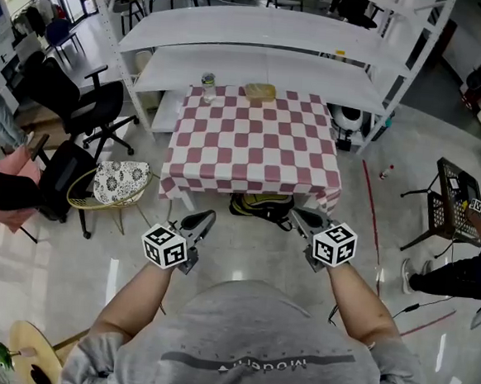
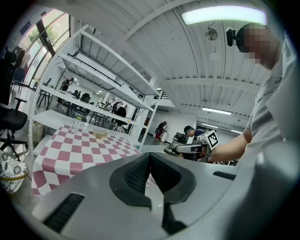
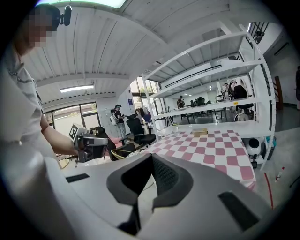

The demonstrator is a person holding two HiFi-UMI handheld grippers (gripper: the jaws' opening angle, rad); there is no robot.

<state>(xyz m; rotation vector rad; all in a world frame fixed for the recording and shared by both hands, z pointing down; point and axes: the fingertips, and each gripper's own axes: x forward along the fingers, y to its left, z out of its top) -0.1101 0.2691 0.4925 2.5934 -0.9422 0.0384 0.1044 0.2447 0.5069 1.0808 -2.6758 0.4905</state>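
Seemingly well beyond left tool (image 1: 202, 220), table (image 1: 253, 142)

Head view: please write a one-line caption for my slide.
Left gripper and right gripper, both shut and empty, before a checkered table bearing a bottle and tan box.
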